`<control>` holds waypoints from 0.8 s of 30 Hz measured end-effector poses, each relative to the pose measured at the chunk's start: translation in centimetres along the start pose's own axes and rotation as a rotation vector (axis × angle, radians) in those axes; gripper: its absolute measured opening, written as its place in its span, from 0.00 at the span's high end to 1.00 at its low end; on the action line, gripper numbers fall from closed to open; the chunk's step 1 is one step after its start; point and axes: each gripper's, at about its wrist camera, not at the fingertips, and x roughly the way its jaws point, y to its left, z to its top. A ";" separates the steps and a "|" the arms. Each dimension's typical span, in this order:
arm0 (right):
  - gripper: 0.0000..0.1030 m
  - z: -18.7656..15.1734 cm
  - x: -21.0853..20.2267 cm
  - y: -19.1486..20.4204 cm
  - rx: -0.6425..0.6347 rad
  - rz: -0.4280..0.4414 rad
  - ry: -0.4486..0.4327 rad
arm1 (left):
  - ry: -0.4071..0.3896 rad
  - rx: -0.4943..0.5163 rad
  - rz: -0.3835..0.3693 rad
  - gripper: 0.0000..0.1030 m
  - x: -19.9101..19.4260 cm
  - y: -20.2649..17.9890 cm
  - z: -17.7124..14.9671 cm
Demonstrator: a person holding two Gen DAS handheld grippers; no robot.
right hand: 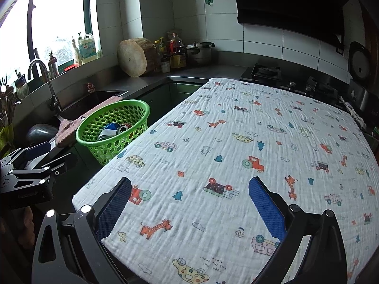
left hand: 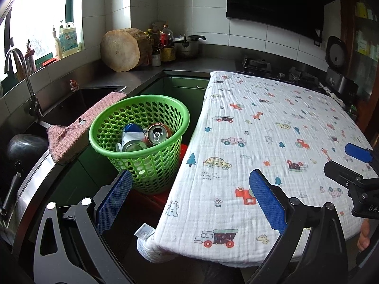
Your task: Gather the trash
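Note:
A green perforated basket (left hand: 142,127) stands left of the cloth-covered table (left hand: 272,142). It holds a red can (left hand: 157,133), a silver can (left hand: 133,145) and a blue-and-white carton (left hand: 131,131). The basket also shows in the right wrist view (right hand: 113,123). My left gripper (left hand: 189,184) is open and empty, above the table's left edge near the basket. My right gripper (right hand: 189,189) is open and empty over the patterned tablecloth (right hand: 236,153). Each gripper shows at the edge of the other's view: the right gripper (left hand: 355,161) and the left gripper (right hand: 30,163).
A pink rag (left hand: 78,127) hangs over the sink edge (left hand: 104,90) beside the basket. A faucet (left hand: 23,78), a wooden chopping block (left hand: 120,49), bottles (left hand: 165,45), a pot (left hand: 187,45), a gas hob (left hand: 258,65) and a rice cooker (left hand: 336,54) line the counter.

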 end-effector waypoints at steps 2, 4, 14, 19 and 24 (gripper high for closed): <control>0.07 0.0 0.1 0.0 -0.001 0.001 0.001 | -0.001 -0.001 -0.002 0.05 -0.1 0.0 0.0; 0.07 0.0 0.1 0.0 -0.001 0.001 0.002 | -0.002 0.000 0.003 0.05 -0.1 0.0 0.1; 0.07 -0.1 0.4 0.2 0.000 -0.001 0.005 | 0.015 -0.004 0.000 0.05 0.3 0.2 -0.2; 0.07 -0.4 0.7 0.2 0.001 0.000 0.009 | 0.019 -0.007 -0.002 0.05 0.5 0.2 -0.4; 0.07 -0.5 0.7 0.3 0.000 0.004 0.010 | 0.021 -0.003 0.000 0.05 0.6 0.1 -0.5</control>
